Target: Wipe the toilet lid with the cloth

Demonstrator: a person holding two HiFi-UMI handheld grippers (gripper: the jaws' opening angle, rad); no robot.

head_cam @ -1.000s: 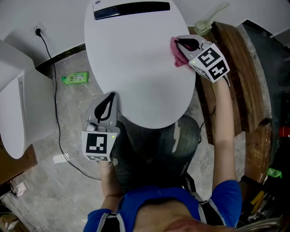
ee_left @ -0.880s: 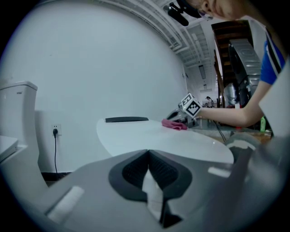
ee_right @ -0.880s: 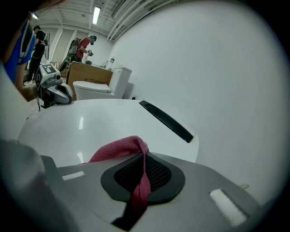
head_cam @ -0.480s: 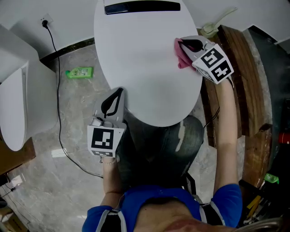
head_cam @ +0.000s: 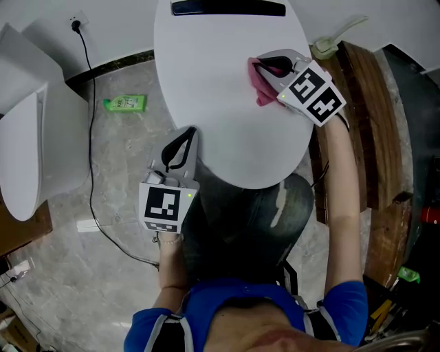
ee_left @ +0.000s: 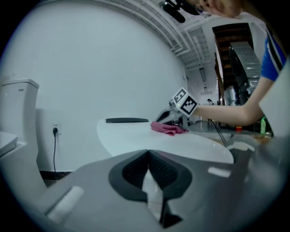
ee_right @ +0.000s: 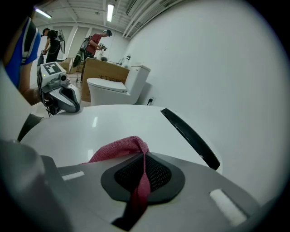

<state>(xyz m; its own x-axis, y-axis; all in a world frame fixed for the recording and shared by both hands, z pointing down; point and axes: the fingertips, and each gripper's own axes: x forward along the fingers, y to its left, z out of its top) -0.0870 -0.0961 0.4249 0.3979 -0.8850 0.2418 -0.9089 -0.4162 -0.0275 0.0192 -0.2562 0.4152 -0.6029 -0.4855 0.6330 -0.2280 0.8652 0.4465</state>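
The white oval toilet lid fills the upper middle of the head view, with a black strip at its far end. A pink cloth lies on the lid's right part, pinched in my right gripper, which is shut on it. In the right gripper view the cloth runs out from between the jaws onto the lid. My left gripper hangs shut and empty just off the lid's near-left edge. The left gripper view shows the lid, the cloth and the right gripper across it.
A second white toilet stands at the left, with a black cable from a wall socket over the marble floor. A green bottle lies on the floor. A wooden ledge runs along the right. People stand far off in the right gripper view.
The right gripper has slid the pink cloth leftward, from the lid's right edge toward its middle. The head view has shifted, so the lid sits further right. The left gripper stays beside the lid.
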